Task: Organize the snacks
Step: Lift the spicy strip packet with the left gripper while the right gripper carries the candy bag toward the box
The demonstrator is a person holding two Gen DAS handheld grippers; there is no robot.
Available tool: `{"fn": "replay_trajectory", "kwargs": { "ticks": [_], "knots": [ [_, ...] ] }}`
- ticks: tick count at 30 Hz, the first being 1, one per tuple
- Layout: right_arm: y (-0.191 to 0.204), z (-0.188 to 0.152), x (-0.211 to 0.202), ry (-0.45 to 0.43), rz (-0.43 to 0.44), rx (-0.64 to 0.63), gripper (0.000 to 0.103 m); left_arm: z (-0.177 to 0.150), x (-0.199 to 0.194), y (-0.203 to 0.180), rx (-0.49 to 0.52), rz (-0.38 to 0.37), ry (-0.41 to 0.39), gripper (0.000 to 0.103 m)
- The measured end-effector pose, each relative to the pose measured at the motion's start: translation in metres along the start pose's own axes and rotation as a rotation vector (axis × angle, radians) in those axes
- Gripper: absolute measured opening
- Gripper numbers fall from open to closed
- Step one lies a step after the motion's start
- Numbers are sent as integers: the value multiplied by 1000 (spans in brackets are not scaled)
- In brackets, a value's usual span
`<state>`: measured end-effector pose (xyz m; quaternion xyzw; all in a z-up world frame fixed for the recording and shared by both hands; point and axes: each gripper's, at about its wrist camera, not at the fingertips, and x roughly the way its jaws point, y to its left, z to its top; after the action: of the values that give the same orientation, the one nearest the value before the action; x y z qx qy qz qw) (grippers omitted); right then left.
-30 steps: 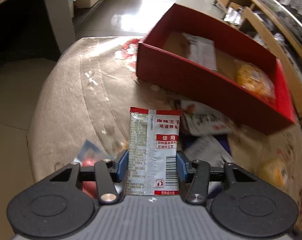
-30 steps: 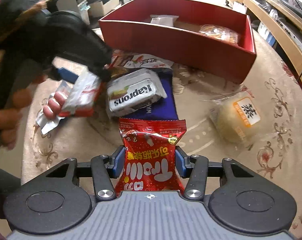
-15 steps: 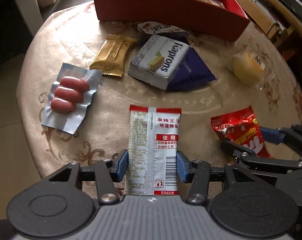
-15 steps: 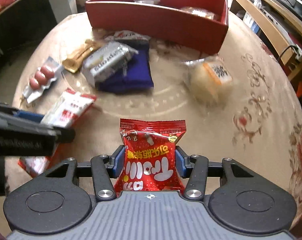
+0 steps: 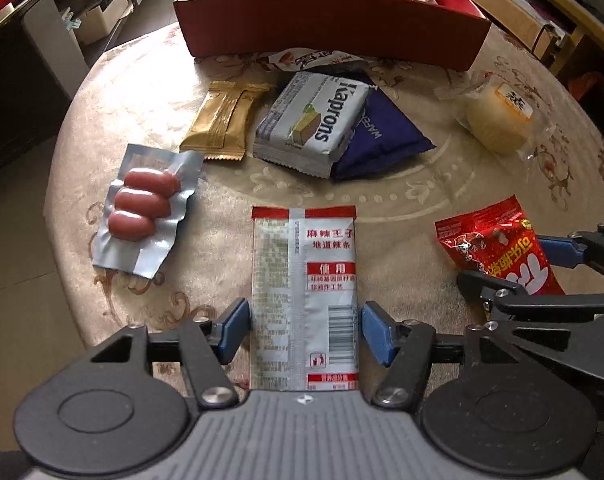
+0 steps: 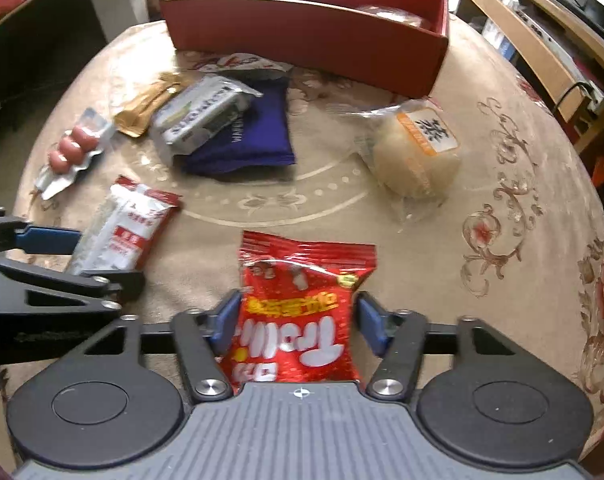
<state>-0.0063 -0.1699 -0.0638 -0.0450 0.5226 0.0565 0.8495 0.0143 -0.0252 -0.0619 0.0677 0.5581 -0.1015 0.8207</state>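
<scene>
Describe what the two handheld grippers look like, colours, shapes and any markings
Both look alike. The left gripper has black linkage arms with silver pivot screws, two round black discs either side, blue pads on its fingers, and a grey ribbed body bearing a small crosshair mark. The right gripper is the same build; seen from the side it shows faint lettering, too blurred to read. No cables or sleeves are visible.

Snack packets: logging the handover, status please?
Left gripper jaws just opened, clear of white spicy-strip packet. Right gripper jaws eased apart around red packet. Both packets on table, short of red box.
</scene>
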Motion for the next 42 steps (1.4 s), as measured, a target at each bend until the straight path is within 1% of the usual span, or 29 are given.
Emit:
{"fn": "replay_trajectory", "kwargs": {
  "ticks": [3, 8, 11, 16, 22, 27, 32, 42],
  "knots": [
    [1, -1, -3, 0, 4, -2, 59, -3, -4, 1, -24, -12, 7, 52],
    [-3, -3, -17, -33, 7, 21, 58, -6, -7, 1, -44, -21, 12, 48],
    [-7, -4, -24, -51, 8, 39, 58, -6, -11, 2, -58, -33, 6, 48],
    [-12, -5, -31, -68, 2, 58, 58, -2, -26, 1, -60, -49, -39, 48],
    [-12, 0, -38, -100, -1, 65, 58, 7, -41, -2, -42, -38, -102, 48],
    [-15, 8, -39, -115, -15, 68, 58, 20, -47, -1, -55, -41, -133, 48],
    [-22, 20, -42, -140, -20, 86, 58, 33, -53, -8, -33, -24, -181, 48],
    [-36, 53, -48, -212, -29, 131, 58, 74, -60, -11, -29, -14, -254, 48]
  ]
}}
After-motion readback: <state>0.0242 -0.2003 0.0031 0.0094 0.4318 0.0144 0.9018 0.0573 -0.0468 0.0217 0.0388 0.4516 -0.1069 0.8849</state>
